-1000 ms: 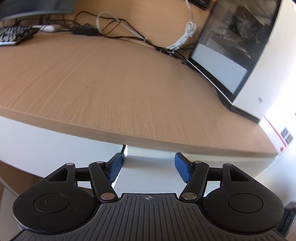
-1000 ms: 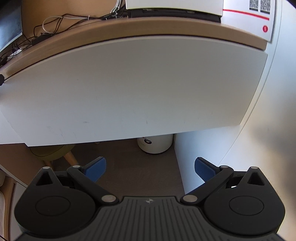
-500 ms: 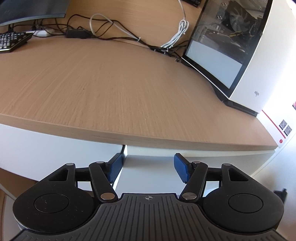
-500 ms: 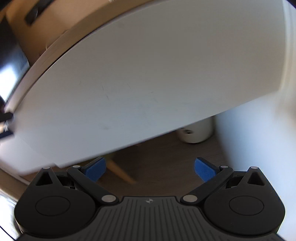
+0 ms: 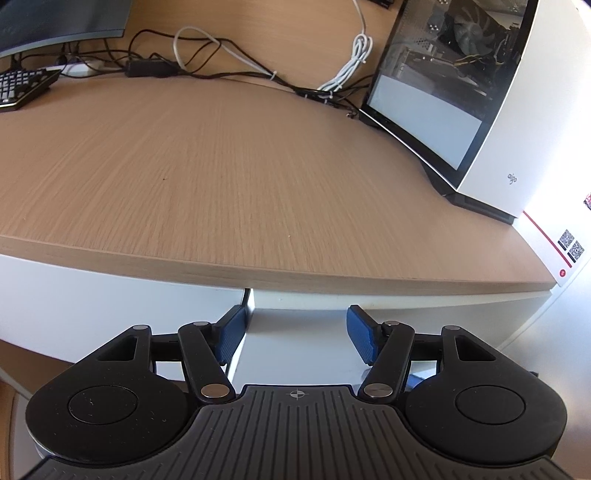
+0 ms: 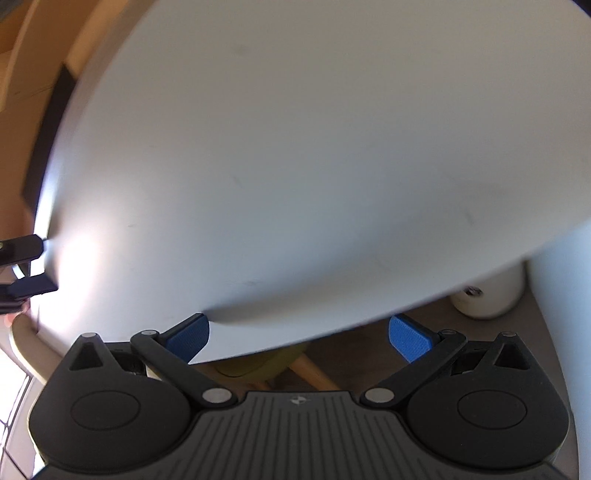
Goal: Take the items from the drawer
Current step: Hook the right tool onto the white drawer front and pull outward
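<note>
A light wood-grain bench [image 5: 229, 177] fills the left wrist view. At eleven o'clock on it sit a dark keyboard [image 5: 22, 86] and a monitor's lower edge [image 5: 55, 22]; tangled black and white cables [image 5: 229, 62] run along twelve o'clock. A white glass-sided computer case [image 5: 491, 96] stands at two o'clock, sunlit. In the right wrist view, brown floor [image 6: 354, 365] and a white cylindrical container [image 6: 487, 295] at three o'clock.

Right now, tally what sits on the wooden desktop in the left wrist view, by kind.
Keyboard: 1
Monitor: 1
White PC case: 1
White coiled cable: 1
White card with QR codes: 1
Black cables: a tangle, too knotted to count, taken as 1 bundle
Total: 6
</note>
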`<state>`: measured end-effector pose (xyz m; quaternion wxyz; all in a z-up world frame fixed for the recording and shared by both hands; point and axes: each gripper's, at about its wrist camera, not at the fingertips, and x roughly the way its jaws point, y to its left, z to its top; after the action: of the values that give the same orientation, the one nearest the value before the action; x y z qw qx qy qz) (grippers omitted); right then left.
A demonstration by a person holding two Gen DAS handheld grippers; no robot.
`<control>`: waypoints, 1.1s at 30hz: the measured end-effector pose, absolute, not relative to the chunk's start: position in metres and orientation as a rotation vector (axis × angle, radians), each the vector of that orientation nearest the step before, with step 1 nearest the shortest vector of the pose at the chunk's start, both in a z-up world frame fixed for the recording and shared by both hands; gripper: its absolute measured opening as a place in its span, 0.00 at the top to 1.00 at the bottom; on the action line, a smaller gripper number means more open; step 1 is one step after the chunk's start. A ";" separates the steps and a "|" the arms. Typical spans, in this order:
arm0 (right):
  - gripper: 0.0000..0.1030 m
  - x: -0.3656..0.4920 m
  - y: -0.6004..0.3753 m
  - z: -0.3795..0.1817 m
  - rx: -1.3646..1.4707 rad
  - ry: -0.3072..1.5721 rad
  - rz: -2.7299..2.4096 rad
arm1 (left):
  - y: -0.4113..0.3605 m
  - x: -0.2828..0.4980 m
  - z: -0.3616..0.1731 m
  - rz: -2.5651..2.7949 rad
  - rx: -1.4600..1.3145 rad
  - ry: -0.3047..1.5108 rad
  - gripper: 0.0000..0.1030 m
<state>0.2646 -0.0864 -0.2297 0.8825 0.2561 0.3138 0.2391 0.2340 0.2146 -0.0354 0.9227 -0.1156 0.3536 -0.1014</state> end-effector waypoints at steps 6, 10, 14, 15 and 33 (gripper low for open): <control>0.00 0.272 -0.128 -0.231 0.701 0.629 0.553 | 0.212 0.233 -0.036 -0.191 -0.218 0.723 0.40; 0.00 0.276 -0.149 -0.235 0.810 0.617 0.575 | 0.211 0.232 -0.036 -0.185 -0.216 0.719 0.40; 0.00 0.278 -0.152 -0.230 0.857 0.637 0.570 | 0.210 0.231 -0.036 -0.195 -0.200 0.716 0.40; 0.00 0.278 -0.154 -0.230 0.875 0.641 0.570 | 0.210 0.231 -0.036 -0.197 -0.196 0.716 0.40; 0.05 0.260 -0.149 -0.141 0.681 0.456 0.855 | 0.209 0.227 -0.036 -0.192 -0.211 0.705 0.40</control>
<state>0.2598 -0.1495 -0.1414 0.8296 0.3211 0.2148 0.4031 0.2270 0.2087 -0.0362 0.9285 -0.1029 0.3443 -0.0935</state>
